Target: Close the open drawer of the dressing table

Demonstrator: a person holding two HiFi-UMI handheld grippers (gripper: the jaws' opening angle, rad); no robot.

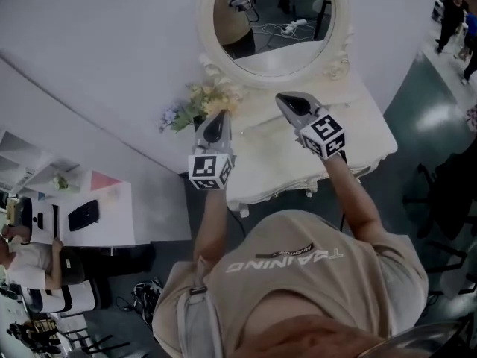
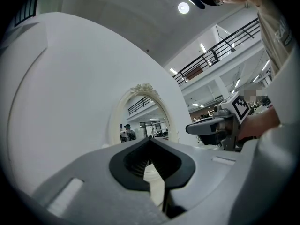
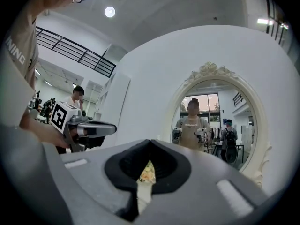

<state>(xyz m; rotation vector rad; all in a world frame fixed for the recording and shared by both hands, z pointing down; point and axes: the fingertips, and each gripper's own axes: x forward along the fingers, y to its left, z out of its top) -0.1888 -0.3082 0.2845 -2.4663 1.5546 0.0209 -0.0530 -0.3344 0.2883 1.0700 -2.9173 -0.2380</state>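
The white dressing table (image 1: 373, 136) stands against the wall under its oval mirror (image 1: 276, 21). From above I cannot make out the drawer in its front. My left gripper (image 1: 217, 118) hovers over the tabletop's left part, beside a bunch of pale flowers (image 1: 201, 103), its jaws shut on nothing. My right gripper (image 1: 285, 99) hangs over the middle of the top, just below the mirror, also shut and empty. In the left gripper view the jaw tips (image 2: 150, 139) meet in front of the mirror (image 2: 143, 121). In the right gripper view the tips (image 3: 150, 142) meet, with the flowers (image 3: 147, 172) behind.
A white desk (image 1: 97, 215) with a dark object stands at the left, with a seated person (image 1: 30, 259) beside it. Cables (image 1: 145, 297) lie on the floor near my feet. A dark chair (image 1: 447, 192) is at the right. People (image 1: 455, 21) stand at the far upper right.
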